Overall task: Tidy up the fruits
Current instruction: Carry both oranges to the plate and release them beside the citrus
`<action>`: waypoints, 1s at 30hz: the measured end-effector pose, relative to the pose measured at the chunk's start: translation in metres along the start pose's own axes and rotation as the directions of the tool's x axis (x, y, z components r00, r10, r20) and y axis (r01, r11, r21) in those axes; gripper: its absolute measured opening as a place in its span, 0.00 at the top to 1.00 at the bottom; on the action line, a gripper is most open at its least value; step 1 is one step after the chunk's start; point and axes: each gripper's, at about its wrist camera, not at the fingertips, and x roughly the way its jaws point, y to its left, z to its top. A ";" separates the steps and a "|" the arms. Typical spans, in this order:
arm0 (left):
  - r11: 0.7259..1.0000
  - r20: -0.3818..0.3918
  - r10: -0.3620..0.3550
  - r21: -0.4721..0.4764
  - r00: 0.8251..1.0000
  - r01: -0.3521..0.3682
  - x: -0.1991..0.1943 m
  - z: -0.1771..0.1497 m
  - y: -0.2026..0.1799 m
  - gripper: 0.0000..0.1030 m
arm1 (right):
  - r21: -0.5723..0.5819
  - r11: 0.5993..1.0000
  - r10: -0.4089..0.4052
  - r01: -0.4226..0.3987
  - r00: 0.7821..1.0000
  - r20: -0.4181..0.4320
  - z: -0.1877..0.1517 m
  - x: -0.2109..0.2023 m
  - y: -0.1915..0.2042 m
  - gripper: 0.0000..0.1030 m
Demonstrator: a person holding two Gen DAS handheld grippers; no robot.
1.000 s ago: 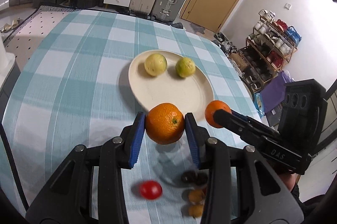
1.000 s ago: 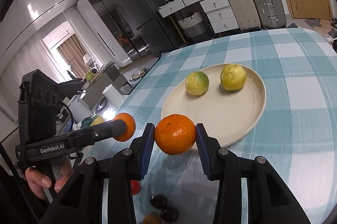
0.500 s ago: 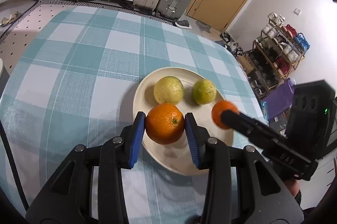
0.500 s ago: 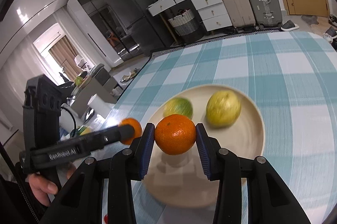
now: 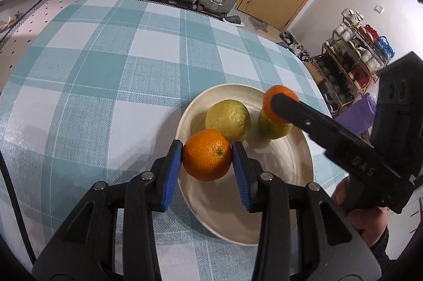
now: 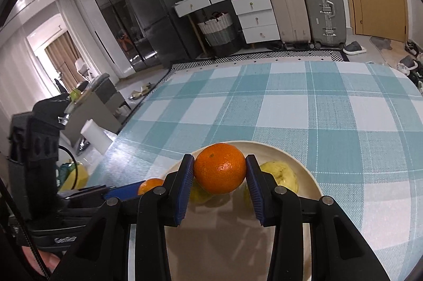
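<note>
Round orange mandarin (image 5: 207, 154) pinched in left gripper (image 5: 207, 164) over cream plate (image 5: 304, 148) — second orange mandarin (image 6: 220, 168) clamped in right gripper (image 6: 220, 184), two yellow-green citrus (image 5: 228, 117) beneath.

Left wrist camera: sits behind left gripper (image 5: 207, 158), looks forward and down along fingers, close above plate (image 5: 288, 191); door, shoe rack beyond.
Right wrist camera: behind right gripper (image 6: 220, 169), flatter forward angle, close over same plate (image 6: 304, 170); fridge, drawers beyond.
Shared: plate, checked tablecloth (image 5: 105, 85), suitcases; each view catches other gripper at its side.
</note>
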 end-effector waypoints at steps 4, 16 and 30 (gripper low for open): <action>1.000 -0.007 -0.007 0.010 1.000 0.007 0.004 0.001 -0.002 0.66 | -0.001 1.000 -0.019 0.019 1.000 -0.002 0.001 0.006 0.000 0.61; 0.998 -0.016 -0.028 0.056 0.999 0.029 0.005 0.003 -0.009 0.65 | 0.046 0.999 -0.005 0.002 0.999 0.049 0.003 -0.007 -0.005 0.37; 0.994 0.050 0.031 0.103 0.998 -0.036 -0.035 -0.010 -0.027 0.63 | 0.050 0.999 -0.009 0.004 0.995 0.096 -0.018 -0.059 0.001 0.30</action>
